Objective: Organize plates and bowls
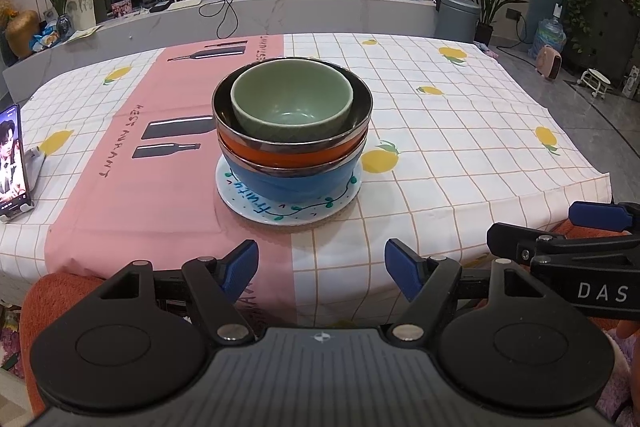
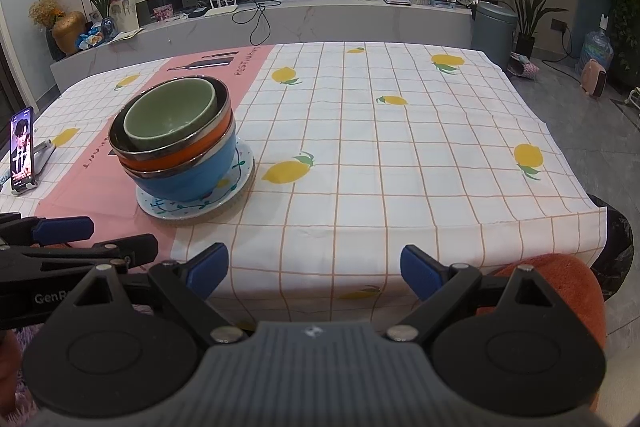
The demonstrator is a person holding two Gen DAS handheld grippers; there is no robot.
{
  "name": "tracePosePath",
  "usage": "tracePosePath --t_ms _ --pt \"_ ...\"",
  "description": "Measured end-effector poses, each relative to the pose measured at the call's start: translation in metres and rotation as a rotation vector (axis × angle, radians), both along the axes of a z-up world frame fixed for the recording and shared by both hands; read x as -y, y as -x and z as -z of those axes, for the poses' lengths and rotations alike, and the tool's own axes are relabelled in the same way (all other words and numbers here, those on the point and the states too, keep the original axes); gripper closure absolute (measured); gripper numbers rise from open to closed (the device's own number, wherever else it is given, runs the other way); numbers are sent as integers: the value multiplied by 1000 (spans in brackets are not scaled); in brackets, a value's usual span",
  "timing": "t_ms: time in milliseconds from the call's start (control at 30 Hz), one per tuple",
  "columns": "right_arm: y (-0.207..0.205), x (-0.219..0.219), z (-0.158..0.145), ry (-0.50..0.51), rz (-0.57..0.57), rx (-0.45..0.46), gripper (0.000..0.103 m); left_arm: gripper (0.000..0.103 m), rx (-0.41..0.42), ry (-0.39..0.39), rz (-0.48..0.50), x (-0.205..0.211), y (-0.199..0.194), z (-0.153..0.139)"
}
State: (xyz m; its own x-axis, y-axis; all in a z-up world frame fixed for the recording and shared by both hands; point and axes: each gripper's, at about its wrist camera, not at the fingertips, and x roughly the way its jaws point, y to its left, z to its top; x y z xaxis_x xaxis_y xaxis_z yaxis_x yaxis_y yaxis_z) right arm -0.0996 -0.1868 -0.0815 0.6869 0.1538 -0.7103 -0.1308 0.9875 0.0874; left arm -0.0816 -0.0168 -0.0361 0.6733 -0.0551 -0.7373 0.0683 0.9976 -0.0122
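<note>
A stack stands on the table: a green bowl (image 1: 292, 103) nested in an orange bowl (image 1: 296, 155), that in a blue bowl (image 1: 288, 183), all on a white patterned plate (image 1: 280, 213). The stack also shows in the right wrist view, green bowl (image 2: 170, 119), orange bowl (image 2: 176, 157), blue bowl (image 2: 188, 179), plate (image 2: 192, 207). My left gripper (image 1: 320, 269) is open and empty, at the table's near edge in front of the stack. My right gripper (image 2: 314, 271) is open and empty, to the right of the stack at the near edge.
A phone on a stand (image 1: 12, 163) sits at the table's left edge. The tablecloth (image 2: 400, 147) has a lemon print and a pink strip. An orange chair back (image 2: 560, 279) is below the near edge. A TV bench runs behind the table.
</note>
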Motion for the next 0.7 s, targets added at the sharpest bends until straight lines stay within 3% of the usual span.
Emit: tracePosePath --t_ms 700 --pt "-3 3 3 -1 12 -21 12 19 12 14 11 0 1 -2"
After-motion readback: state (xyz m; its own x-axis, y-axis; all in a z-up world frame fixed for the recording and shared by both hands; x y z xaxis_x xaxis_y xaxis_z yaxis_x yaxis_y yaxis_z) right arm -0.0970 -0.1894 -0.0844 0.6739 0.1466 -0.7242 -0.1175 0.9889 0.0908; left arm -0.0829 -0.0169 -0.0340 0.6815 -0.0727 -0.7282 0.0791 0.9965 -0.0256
